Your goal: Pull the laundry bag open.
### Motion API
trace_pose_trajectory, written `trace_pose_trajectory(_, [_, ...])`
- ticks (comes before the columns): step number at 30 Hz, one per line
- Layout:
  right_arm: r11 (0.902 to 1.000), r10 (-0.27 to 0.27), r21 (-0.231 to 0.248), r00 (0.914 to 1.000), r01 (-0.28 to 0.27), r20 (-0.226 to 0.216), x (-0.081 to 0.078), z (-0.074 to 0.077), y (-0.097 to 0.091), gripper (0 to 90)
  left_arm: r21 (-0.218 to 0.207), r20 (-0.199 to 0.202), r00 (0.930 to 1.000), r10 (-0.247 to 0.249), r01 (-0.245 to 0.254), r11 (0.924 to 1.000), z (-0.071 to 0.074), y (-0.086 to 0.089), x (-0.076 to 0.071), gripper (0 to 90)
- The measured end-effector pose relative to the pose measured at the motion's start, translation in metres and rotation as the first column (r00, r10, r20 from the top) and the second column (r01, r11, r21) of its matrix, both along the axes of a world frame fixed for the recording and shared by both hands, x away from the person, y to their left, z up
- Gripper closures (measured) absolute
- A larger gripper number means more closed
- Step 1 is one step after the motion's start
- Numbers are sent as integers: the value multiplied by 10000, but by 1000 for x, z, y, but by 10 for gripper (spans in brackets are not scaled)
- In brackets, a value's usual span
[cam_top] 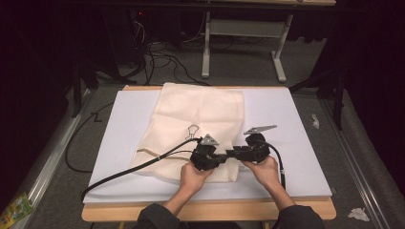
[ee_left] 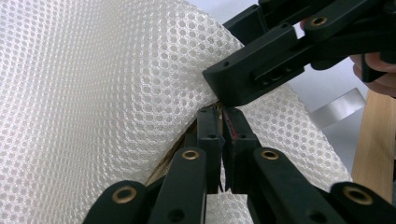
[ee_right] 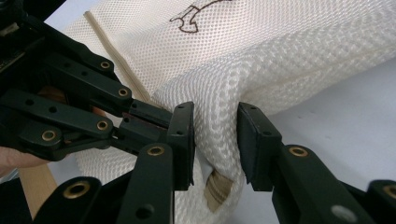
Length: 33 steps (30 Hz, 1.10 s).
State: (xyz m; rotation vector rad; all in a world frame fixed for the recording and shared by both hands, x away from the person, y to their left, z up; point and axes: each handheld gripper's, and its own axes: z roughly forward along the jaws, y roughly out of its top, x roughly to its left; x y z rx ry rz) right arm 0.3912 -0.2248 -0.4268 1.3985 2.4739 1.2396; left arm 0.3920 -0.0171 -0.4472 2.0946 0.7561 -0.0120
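The mesh bag (cam_top: pixel 193 129) lies flat on the tabletop (cam_top: pixel 296 143). At its near edge, the left hand-held gripper (ee_left: pixel 222 112) is clamped on the mesh. The right hand-held gripper (ee_right: pixel 215 140) stands parted, a bunched fold between its jaws.

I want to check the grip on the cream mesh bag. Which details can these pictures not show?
- High view: the cream mesh bag's near edge, hidden under both grippers and the hands.
- Left gripper view: what the shut left gripper pinches, hidden by its jaws.
- Right gripper view: the striped tan piece inside the fold, mostly covered by mesh.
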Motion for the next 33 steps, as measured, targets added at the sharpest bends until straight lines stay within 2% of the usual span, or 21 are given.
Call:
trace_pose_trajectory(2, [10000,18,-24,10000,-18,-61,-1,0,-1,698,-4,-1,10000,44,-44,10000,0,0,0,872])
trace_pose_trajectory(6, [9998,134,-175,9999,-134,-13,-3,1,0,793,45,-37,10000,59,-59,10000,-1,0,1,872])
trace_pose_trajectory(9, [9995,169,-277,9999,-169,-17,-4,1,1,825,84,-53,10000,46,-46,10000,-1,0,0,872])
trace_pose_trajectory(14, [9990,314,-324,9995,-314,15,-4,1,1,839,143,-114,9999,78,-77,9999,2,2,1,872])
trace_pose_trajectory(17, [9989,300,-353,9995,-299,35,-4,2,-1,846,289,-58,9998,207,-206,9994,3,4,1,873])
trace_pose_trajectory(18, [9990,277,-362,9996,-275,34,-4,2,-1,848,461,35,9997,226,-227,9987,4,6,1,873])
trace_pose_trajectory(26, [9983,252,-533,9995,-242,183,-6,3,-4,854,684,184,9994,301,-313,9972,7,10,1,873])
trace_pose_trajectory(30, [9980,234,-586,9995,-221,220,-6,3,-6,854,501,44,9992,405,-407,9979,7,16,2,873])
trace_pose_trajectory(33, [9981,179,-602,9996,-165,232,-5,3,-7,854,526,91,9982,595,-599,9968,7,21,2,873])
